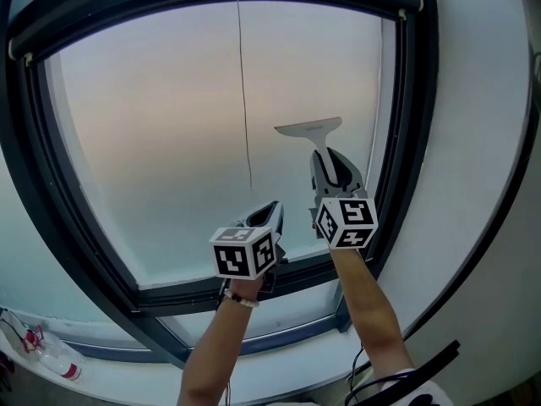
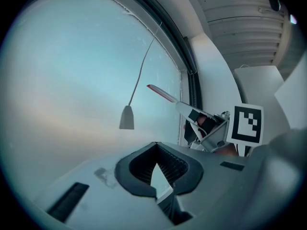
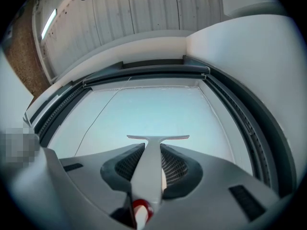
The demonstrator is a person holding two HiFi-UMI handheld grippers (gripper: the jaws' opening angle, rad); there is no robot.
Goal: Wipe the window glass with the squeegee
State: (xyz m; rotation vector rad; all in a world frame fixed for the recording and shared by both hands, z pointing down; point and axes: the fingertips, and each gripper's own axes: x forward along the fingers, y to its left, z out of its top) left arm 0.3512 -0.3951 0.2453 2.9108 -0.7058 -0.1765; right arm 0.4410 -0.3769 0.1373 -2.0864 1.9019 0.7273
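The right tool (image 1: pixel 336 174) is clamped on the squeegee (image 1: pixel 311 130), whose handle runs straight up the window glass (image 1: pixel 161 142) to a level blade near the glass's right edge. The left tool (image 1: pixel 267 216) (pinched together, empty) sits lower, by the glass's bottom edge.

Squeegee (image 1: pixel 314 135) on window glass (image 1: pixel 152 142), R of cord (image 1: pixel 243 100).

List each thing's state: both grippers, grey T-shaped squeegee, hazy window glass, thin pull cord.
Grey T-shaped squeegee: held by its handle, blade uppermost.
Right gripper: shut on the squeegee.
Left gripper: shut, empty.
Hazy window glass: window shut, pane whole.
Thin pull cord: hanging loose.
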